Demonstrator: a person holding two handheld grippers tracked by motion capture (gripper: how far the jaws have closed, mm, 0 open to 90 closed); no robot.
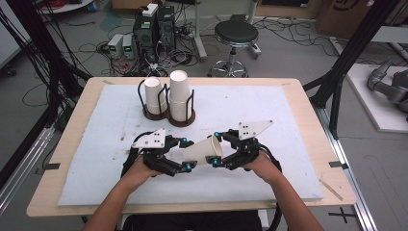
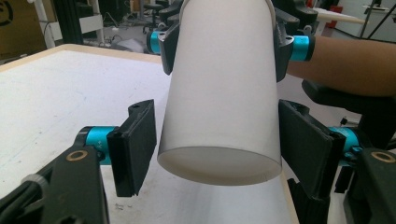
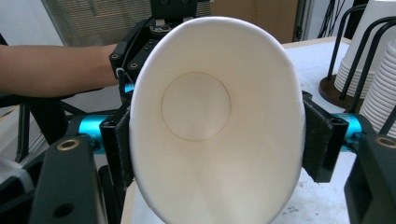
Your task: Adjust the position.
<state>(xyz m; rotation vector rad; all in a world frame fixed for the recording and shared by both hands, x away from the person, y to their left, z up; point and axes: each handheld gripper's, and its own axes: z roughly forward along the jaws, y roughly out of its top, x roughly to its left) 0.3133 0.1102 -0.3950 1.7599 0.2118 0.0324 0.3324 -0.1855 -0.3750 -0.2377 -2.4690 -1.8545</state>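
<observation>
In the high view, a white paper cup (image 1: 204,150) lies on its side in the air above the bench (image 1: 288,120), between the left gripper (image 1: 185,154) and right gripper (image 1: 215,148), with two stacks of cups in a wire holder (image 1: 167,98) behind. In the left gripper view, its jaws flank the cup's base end with a gap on the left side, not yet clamped. In the right gripper view, its jaws squeeze the cup's rim into an oval, grasping it. This looks like a handover; next the left jaws must close before the right releases.
</observation>
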